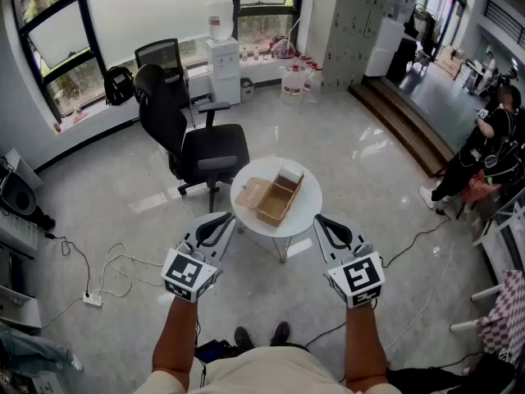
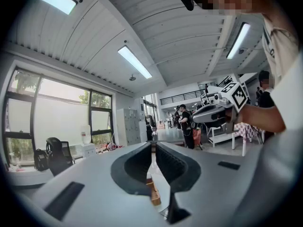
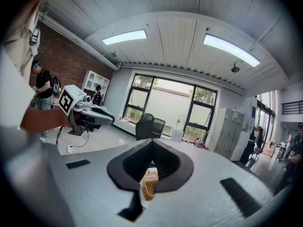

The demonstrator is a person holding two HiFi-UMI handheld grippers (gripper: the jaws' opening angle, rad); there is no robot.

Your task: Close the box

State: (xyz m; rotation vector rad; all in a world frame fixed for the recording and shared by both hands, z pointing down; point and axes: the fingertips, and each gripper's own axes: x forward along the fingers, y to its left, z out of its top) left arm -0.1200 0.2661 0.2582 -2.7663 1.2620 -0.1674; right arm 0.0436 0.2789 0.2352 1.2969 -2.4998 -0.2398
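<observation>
The open box, angled near-left to far-right, is set beyond and between the left gripper and right gripper, equally near, jaws pressed together, empty.

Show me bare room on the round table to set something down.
White round table: bare crescent along its near rim, thinner strip at its right edge. Centre and left are crowded by the open cardboard box and its spread lid flap.
</observation>
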